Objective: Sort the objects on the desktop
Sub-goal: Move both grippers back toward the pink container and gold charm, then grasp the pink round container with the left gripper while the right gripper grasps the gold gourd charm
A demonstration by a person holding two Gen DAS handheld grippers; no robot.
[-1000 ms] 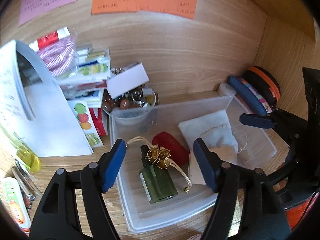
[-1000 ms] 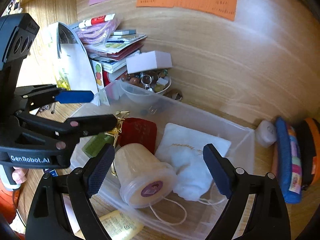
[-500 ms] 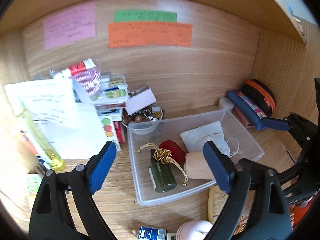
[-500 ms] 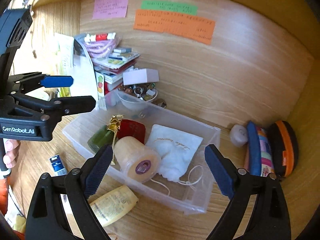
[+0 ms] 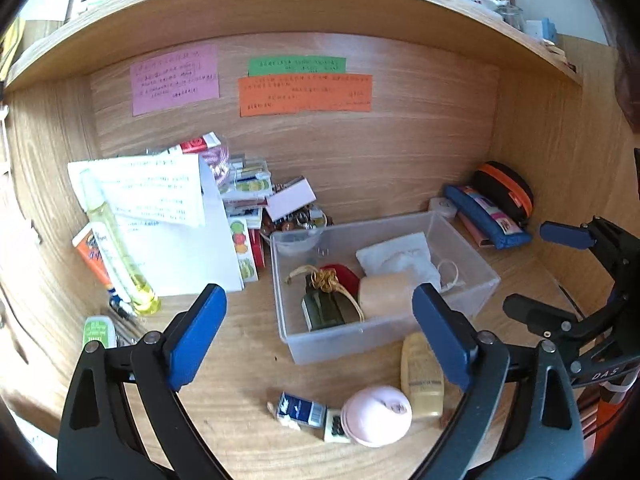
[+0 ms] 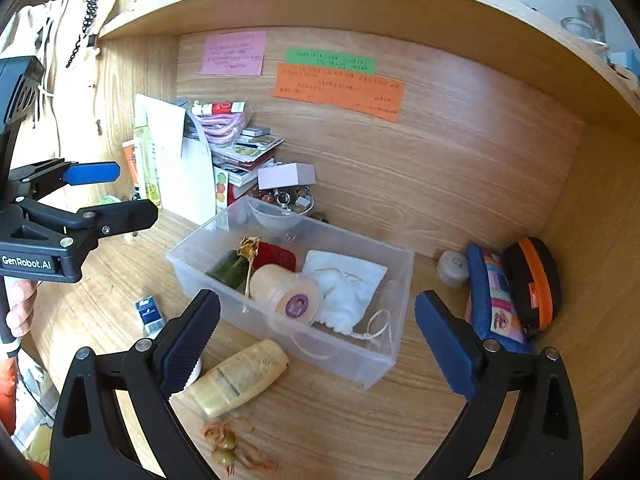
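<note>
Both claws stood wide and empty, jaws just opened: left gripper (image 5: 320, 336), right gripper (image 6: 318, 334). Nearest lay the yellow tube (image 6: 240, 378), beyond it the clear bin (image 6: 384, 354). Advice: approach the tube square across its width.

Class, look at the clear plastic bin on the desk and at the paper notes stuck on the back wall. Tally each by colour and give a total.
Bin contents:
green: 1
red: 1
cream: 1
white: 1
Notes:
pink: 1
green: 1
orange: 1
Total: 7
</note>
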